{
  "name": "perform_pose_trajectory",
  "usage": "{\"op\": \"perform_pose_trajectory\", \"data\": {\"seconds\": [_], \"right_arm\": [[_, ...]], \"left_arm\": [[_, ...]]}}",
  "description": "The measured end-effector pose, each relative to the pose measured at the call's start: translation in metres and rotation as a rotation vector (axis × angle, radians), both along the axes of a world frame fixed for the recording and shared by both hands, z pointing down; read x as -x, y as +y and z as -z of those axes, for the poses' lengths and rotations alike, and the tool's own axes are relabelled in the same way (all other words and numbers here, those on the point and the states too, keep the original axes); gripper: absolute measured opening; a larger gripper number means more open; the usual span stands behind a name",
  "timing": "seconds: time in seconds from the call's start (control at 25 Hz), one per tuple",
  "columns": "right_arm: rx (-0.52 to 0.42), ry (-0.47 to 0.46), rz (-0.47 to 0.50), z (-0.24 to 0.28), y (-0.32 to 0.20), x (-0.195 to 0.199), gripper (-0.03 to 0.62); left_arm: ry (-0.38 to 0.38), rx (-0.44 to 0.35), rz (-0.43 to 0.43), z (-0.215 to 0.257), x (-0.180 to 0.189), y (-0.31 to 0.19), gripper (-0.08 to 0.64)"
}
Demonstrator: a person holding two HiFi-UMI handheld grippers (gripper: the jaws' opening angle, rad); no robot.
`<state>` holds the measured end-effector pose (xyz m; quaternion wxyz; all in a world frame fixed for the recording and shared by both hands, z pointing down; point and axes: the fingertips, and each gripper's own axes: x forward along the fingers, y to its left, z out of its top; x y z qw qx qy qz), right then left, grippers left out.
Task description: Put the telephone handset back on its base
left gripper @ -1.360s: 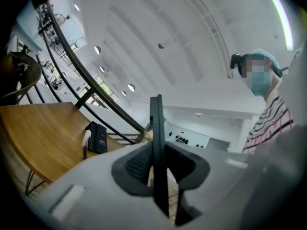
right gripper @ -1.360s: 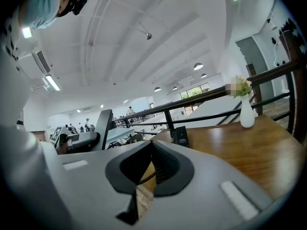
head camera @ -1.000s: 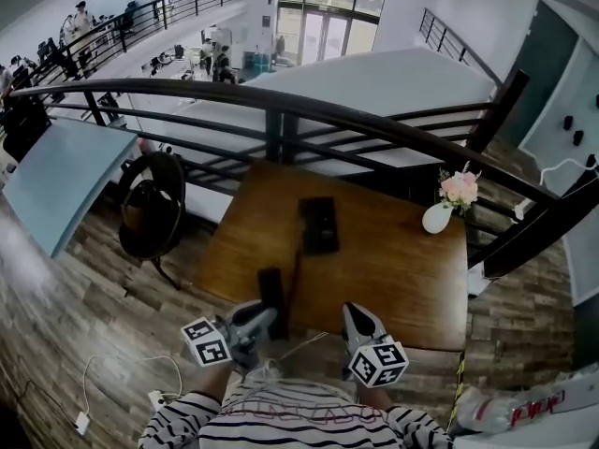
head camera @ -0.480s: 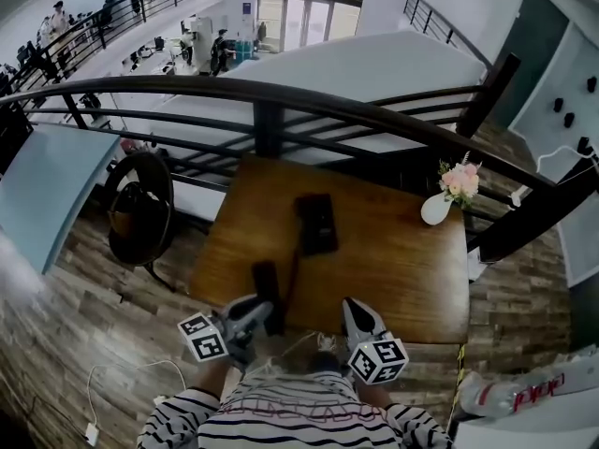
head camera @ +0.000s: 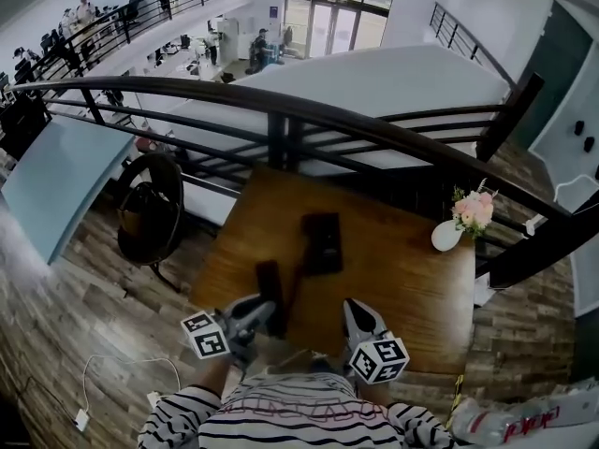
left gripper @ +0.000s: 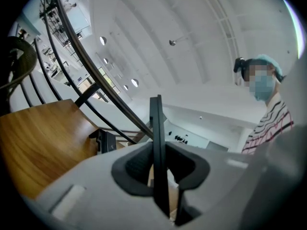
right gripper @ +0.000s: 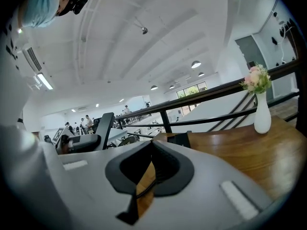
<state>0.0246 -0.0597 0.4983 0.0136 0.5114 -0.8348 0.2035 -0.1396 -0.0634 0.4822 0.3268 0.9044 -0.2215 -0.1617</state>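
Square brown wooden table first, backed against a curved black metal railing along its far edge, so workable from the near edge only. Next, flat black rectangular telephone base: lying mid-table, somewhat nearer the far edge, cradle bare and facing up, hence ready to receive. Then slim black telephone handset: off the base, raised over the left part of the near edge, apart from the cradle and pointing roughly toward it. Clamped across its thin body by the left gripper, jaws closed partway and pressing on it from both sides, long end sticking forward past the pads. Probably gripped near one end like that to leave the rest free to settle into the cradle. Seen edge-on in the left gripper view, so likely wants squaring up with the base before lowering. Right gripper alongside over the near edge, jaws together on nothing, seemingly kept in reserve to steady the base. Small white teardrop vase of pink flowers at the far right corner, well clear of the path. Last, thin dark cord running from handset to base, apparently slack; worth keeping out from under the handset.
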Motion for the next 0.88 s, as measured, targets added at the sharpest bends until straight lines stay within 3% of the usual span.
{"op": "perform_pose_trajectory", "data": {"seconds": [0.52, 0.88], "right_arm": [[0.007, 0.001, 0.070, -0.003, -0.070, -0.039, 0.000], [0.035, 0.003, 0.062, -0.015, -0.092, -0.067, 0.000]], "left_arm": [[-0.028, 0.018, 0.001, -0.016, -0.050, -0.075, 0.071], [-0.023, 0.040, -0.026, -0.046, -0.078, -0.130, 0.071]]}}
